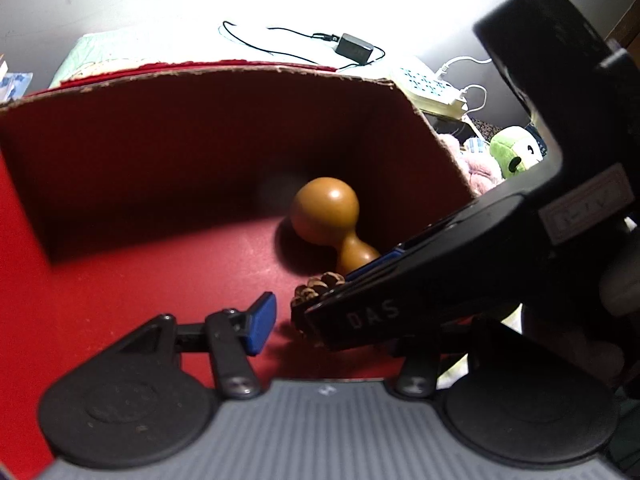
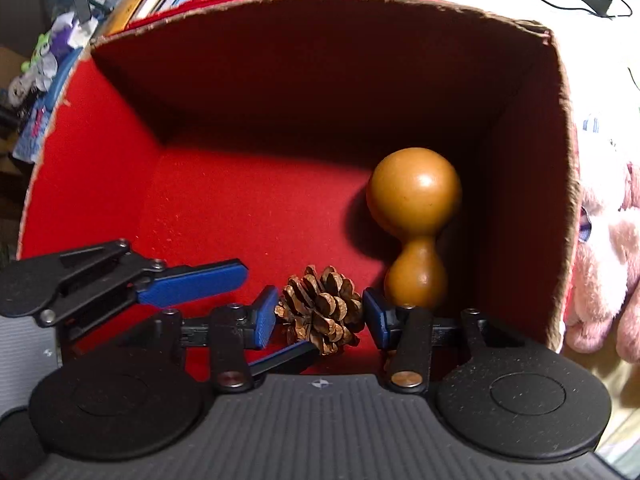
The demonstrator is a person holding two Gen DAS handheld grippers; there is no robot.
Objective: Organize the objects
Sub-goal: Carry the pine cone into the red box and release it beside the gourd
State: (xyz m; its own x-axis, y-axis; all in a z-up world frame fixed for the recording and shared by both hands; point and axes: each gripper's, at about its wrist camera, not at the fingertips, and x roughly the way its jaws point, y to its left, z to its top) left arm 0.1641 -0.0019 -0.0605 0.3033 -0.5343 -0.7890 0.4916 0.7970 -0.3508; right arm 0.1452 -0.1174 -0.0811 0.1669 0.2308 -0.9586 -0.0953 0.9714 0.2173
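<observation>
Landmark: red box (image 2: 120,208), open-topped, cardboard edges, red lining. All places are given from it.

1. Right gripper (image 2: 320,316). Inside the box, at its near edge, pointing steeply down. Jaws grasping the pine cone; both blue pads appear to press its scales.
2. Pine cone (image 2: 320,308). Brown, scales open. Low over the box floor at the near edge, held between the right jaws; whether it already rests on the floor cannot be told.
3. Left gripper (image 1: 320,320). Inside the box, just left of the pine cone. Its far pad is hidden behind the right gripper in its own view; in the right wrist view its jaws stand apart with nothing seen between them. Released, by that reading.
4. Gourd (image 2: 414,224). Tan, glossy, two-bulbed. Lying on the box floor by the right wall, just beyond the pine cone.
5. Pink plush toy (image 2: 604,272). Outside the box, against its right wall.
6. Black adapter (image 1: 354,48) with cable. Beyond the far wall of the box, on a pale surface.

Step in hand, as judged: putting the pine cone into the box beside the gourd. Next move calls for releasing the right jaws once the cone rests on the floor, then lifting straight up, clear of the gourd and the left gripper.
</observation>
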